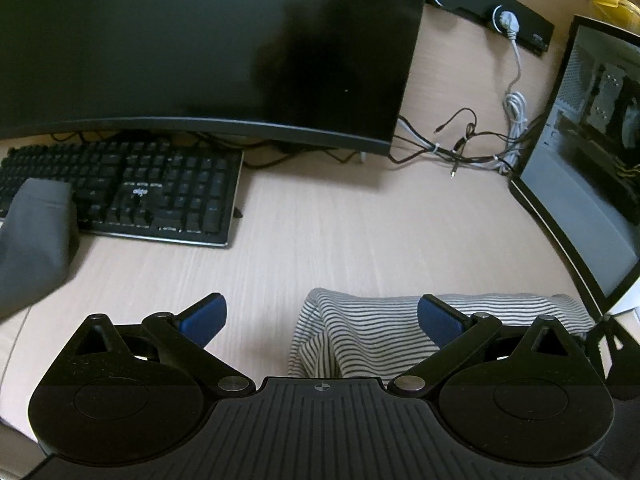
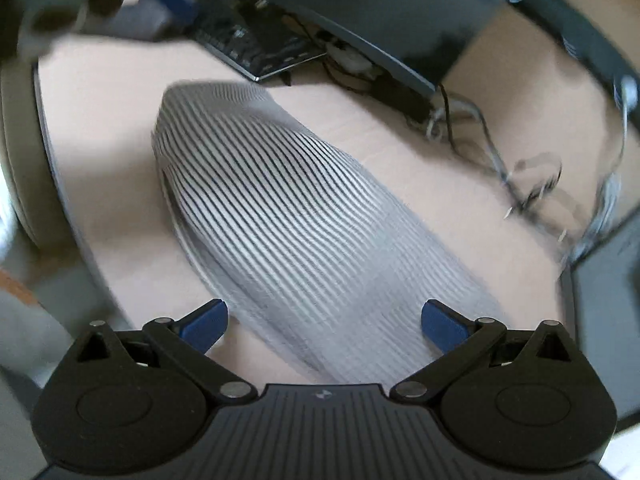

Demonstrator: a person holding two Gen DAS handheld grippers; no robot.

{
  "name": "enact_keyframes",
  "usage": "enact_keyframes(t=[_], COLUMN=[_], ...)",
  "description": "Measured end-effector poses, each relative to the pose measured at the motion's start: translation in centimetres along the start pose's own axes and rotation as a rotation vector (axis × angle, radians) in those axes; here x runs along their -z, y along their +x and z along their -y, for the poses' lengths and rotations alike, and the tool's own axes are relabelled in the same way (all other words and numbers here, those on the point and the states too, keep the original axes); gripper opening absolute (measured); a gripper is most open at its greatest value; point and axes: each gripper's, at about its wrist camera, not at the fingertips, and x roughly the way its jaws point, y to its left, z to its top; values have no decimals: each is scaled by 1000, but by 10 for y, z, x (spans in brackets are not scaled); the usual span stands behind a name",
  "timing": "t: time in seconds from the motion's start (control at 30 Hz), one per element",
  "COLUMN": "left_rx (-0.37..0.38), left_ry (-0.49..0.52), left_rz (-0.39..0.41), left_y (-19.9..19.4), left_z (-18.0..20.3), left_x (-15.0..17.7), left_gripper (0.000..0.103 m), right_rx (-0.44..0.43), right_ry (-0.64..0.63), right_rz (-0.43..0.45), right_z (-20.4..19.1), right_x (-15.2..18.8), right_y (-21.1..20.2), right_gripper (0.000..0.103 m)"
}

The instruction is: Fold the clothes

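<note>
A folded striped garment (image 2: 288, 208) lies in the middle of the desk (image 1: 340, 232), in front of the keyboard (image 1: 120, 188) and monitor (image 1: 200, 48). The left gripper (image 1: 322, 320) hangs with jaws spread wide above the garment's near end, holding nothing. The right gripper (image 2: 324, 322) is likewise spread wide above it, empty.

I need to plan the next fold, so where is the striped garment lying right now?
The striped garment lies on the wooden desk, in front of the keyboard and monitor; in the left wrist view it sits low and right, beside the computer case.

Black keyboard (image 1: 132, 192) under a dark monitor (image 1: 200, 48) (cables (image 1: 480, 140) tangled beside) on a pale desk (image 1: 340, 232)
</note>
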Motion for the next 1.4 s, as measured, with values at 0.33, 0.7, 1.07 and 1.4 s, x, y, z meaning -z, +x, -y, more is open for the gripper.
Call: enact_keyframes(t=[0.33,0.7,1.07,1.4], left_rx=[-34,89,154,172], left_ry=[-88,21,119,145], left_rz=[24,-88,-210,-261], left_y=[3,60,126,85], left_z=[-5,47,66,64], left_x=[-8,-17,3,29], left_gripper=[103,103,103,103], right_rx=[568,-81,-245,-249], right_ry=[101,634,850,777], right_rz=[279,98,-18,-62], right_z=[86,131,152,117], right_x=[-69,-23,22,30], right_y=[3,51,100,70], right_gripper=[103,103,103,103])
